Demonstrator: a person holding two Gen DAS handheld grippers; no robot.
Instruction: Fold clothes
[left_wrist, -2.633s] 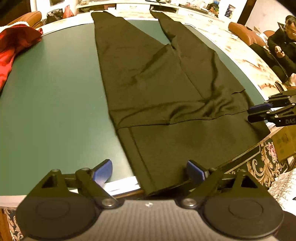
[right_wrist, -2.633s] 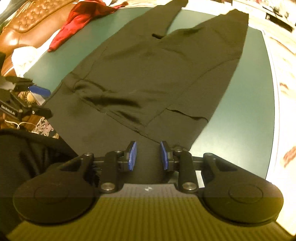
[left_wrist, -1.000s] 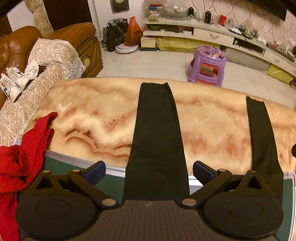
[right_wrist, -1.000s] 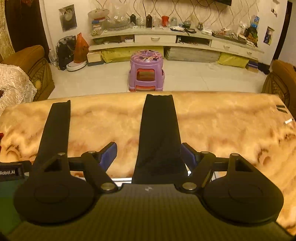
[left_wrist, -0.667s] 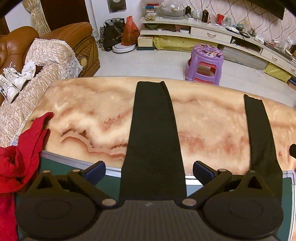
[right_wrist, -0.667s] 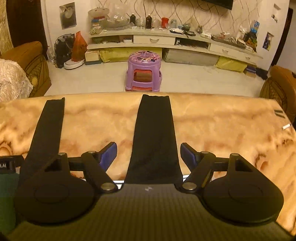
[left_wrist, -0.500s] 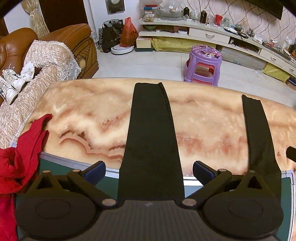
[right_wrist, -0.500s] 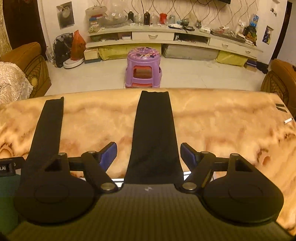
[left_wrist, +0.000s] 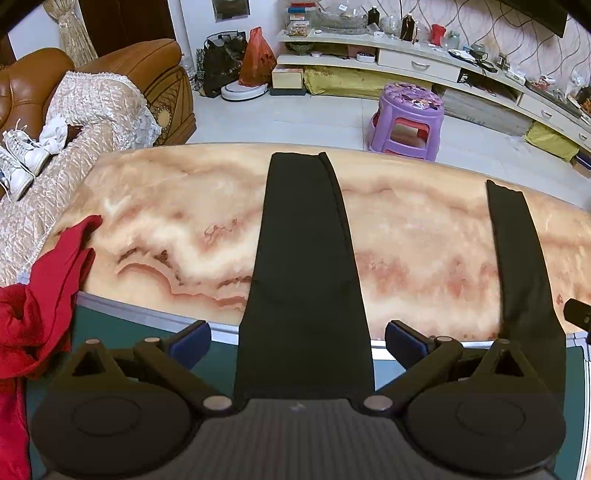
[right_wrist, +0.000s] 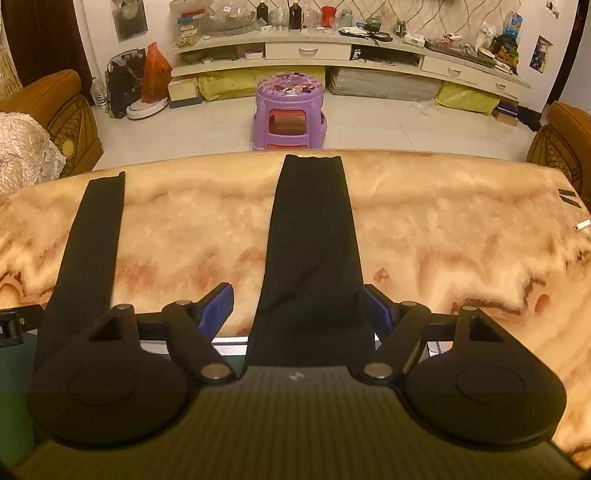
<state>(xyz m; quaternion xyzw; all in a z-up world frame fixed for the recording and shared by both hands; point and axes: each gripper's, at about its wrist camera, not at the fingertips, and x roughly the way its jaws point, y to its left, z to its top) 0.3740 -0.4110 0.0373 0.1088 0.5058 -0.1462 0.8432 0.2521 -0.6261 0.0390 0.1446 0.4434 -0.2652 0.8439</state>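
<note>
Black trousers lie flat with both legs stretched away across the marble table top. In the left wrist view the left leg (left_wrist: 303, 258) runs straight out between the open fingers of my left gripper (left_wrist: 297, 341), and the other leg (left_wrist: 517, 251) lies to the right. In the right wrist view the right leg (right_wrist: 312, 240) runs out between the open fingers of my right gripper (right_wrist: 297, 306), with the other leg (right_wrist: 88, 243) to the left. Both grippers hover over the legs, holding nothing. The waist end is hidden below the grippers.
A red garment (left_wrist: 40, 295) lies bunched at the left on the green mat (left_wrist: 110, 325). The marble table (right_wrist: 461, 240) ends at a far edge. Beyond are a purple stool (right_wrist: 288, 114), a brown sofa (left_wrist: 110, 92) and a low cabinet (right_wrist: 369, 59).
Both grippers moved from the waist end to above the trouser legs, and the right gripper opened. In the last second both views have shifted only slightly.
</note>
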